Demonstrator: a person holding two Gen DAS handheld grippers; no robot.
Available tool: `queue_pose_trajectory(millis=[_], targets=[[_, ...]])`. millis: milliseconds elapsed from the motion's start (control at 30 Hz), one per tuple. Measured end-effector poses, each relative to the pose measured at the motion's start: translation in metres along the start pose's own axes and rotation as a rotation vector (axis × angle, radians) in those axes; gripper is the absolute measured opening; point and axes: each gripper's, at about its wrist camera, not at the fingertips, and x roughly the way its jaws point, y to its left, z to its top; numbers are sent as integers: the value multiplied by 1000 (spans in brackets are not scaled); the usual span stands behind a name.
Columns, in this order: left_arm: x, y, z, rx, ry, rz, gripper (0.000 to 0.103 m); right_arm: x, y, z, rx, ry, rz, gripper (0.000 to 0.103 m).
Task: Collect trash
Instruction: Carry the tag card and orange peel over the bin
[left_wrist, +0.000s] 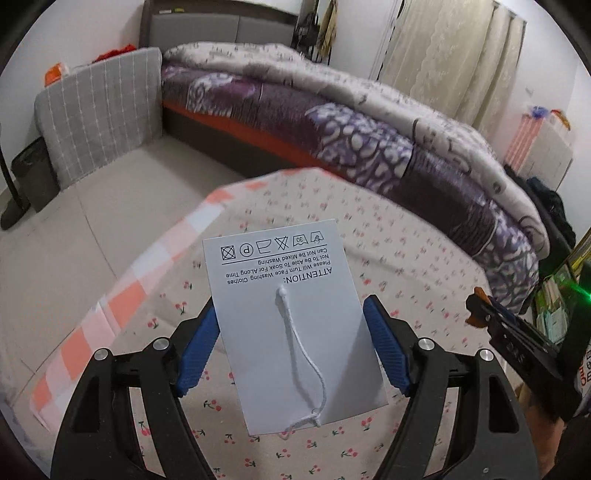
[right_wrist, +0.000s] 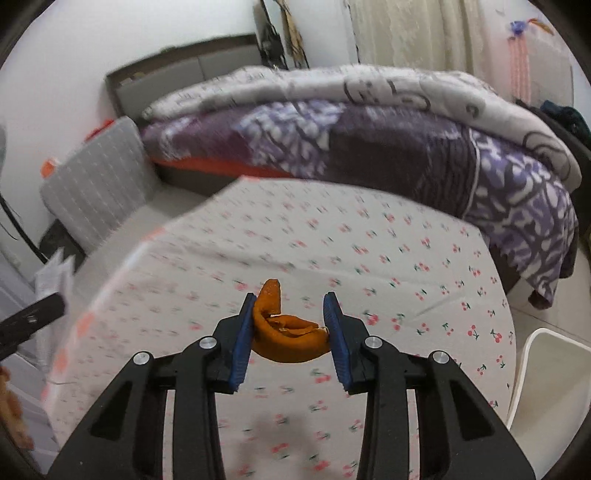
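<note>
In the left wrist view my left gripper (left_wrist: 291, 314) is shut on a white clothing care tag (left_wrist: 295, 325) with printed washing symbols and a white string; the tag's side edges sit between the blue pads, above the table. In the right wrist view my right gripper (right_wrist: 290, 306) is shut on a curled orange peel (right_wrist: 286, 332), held between its blue pads just above the cherry-print tablecloth (right_wrist: 369, 258). The right gripper with the peel also shows at the right edge of the left wrist view (left_wrist: 476, 306).
The table with the cherry-print cloth (left_wrist: 388, 240) stands beside a bed with a purple and white blanket (left_wrist: 332, 122). A grey checked cushion (left_wrist: 103, 114) and a dark bin (left_wrist: 33, 173) stand at the far left. A white chair back (right_wrist: 546, 376) is at the right.
</note>
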Motion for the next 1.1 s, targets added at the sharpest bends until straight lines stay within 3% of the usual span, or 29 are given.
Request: queue_pose_trajectory(millis=[367,1100], targets=[[-23,-21,-4,27,-49,-40,73,-53,2,-5,38,-73,51,37],[-23,-100,-22,122,-49,-128,74,-93,-66,-17,107,-87,-28,37]])
